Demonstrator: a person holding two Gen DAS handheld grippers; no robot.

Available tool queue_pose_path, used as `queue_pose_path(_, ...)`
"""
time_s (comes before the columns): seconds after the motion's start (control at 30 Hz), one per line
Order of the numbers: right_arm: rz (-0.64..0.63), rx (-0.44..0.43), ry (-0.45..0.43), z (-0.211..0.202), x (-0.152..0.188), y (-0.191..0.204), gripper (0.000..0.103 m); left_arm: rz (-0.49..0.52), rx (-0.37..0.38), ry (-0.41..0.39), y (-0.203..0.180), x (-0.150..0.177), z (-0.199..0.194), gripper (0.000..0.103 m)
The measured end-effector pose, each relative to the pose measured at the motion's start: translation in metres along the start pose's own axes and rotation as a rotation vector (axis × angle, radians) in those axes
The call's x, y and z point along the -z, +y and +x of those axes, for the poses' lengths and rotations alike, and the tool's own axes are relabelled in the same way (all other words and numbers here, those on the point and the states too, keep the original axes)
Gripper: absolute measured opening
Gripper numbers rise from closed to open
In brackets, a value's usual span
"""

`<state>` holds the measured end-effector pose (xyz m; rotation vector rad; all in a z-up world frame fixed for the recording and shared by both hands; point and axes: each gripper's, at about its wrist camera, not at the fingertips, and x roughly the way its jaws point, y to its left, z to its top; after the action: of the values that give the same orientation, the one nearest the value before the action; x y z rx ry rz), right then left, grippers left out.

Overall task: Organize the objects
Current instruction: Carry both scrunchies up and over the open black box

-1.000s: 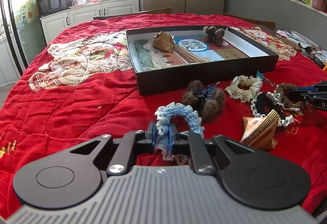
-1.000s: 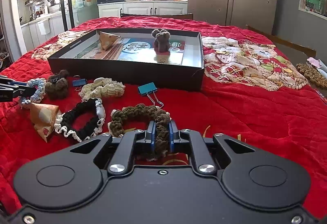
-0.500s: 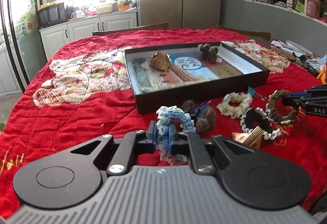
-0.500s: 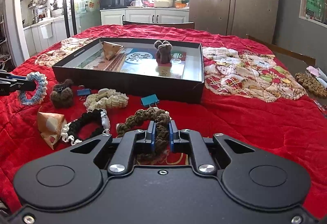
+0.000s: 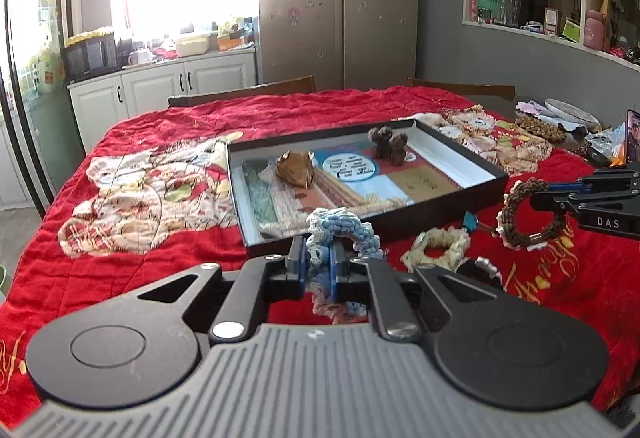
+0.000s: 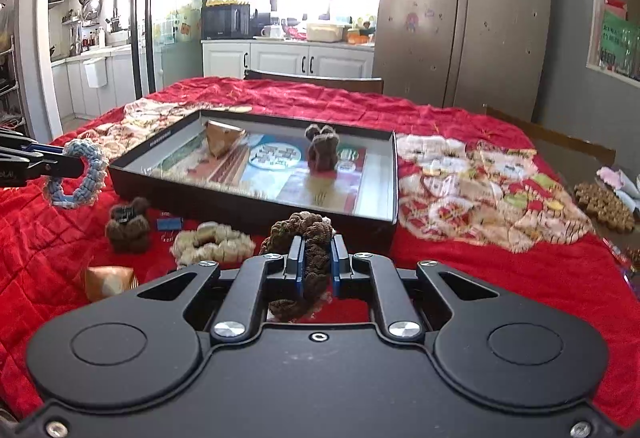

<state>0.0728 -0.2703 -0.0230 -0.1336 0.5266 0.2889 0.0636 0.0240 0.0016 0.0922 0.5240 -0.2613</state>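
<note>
My left gripper [image 5: 319, 258] is shut on a blue and white crocheted ring [image 5: 344, 230] and holds it above the red cloth, just before the black box [image 5: 440, 214]. The ring also shows in the right wrist view [image 6: 76, 174]. My right gripper [image 6: 315, 258] is shut on a brown crocheted ring [image 6: 304, 234], also lifted; it shows in the left wrist view [image 5: 528, 214]. The box [image 6: 248, 206] holds a brown plush bear [image 6: 322, 150] and a tan paper wedge [image 6: 222, 134].
On the red cloth before the box lie a cream ring [image 6: 212, 242], a brown plush bear [image 6: 128, 224], a blue binder clip [image 6: 170, 224], a tan wedge [image 6: 108, 280] and a black ring [image 5: 478, 268]. Clutter lies at the table's right edge [image 5: 560, 126].
Both grippers have risen off the cloth with their rings and moved toward the box. The view of the table is now higher.
</note>
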Motion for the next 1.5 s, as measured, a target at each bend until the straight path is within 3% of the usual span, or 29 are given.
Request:
queue_pose_path(0.97, -0.033, 0.023, -0.072, 0.033, -0.057, -0.002, 0.012, 0.011, 0.017, -0.097, -0.009, -0.057, 0.032, 0.014)
queue_pose_path(1.5, -0.017, 0.062, -0.069, 0.072, -0.081, -0.016, 0.012, 0.003, 0.001, -0.092, -0.012, -0.083, 0.067, 0.014)
